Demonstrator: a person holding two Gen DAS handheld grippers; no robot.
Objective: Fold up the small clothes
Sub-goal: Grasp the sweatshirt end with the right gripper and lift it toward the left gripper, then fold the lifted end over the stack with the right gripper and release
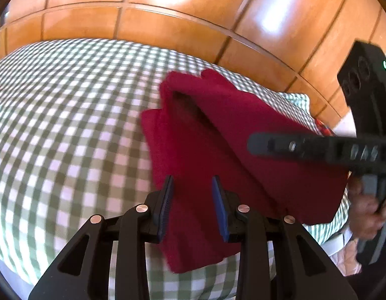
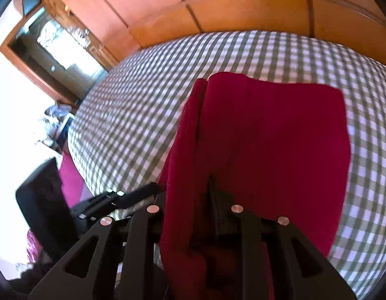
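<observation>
Where wood panels rise, gingham bedspread

Matt red knit garment, checked woven bedcover, glossy wooden panelling

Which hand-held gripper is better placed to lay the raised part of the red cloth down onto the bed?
Probably the right hand-held gripper: the red cloth drapes over its fingers, so it carries the lifted fold. The left hand-held gripper stands open around a lower edge above the checked bed cover.
</observation>
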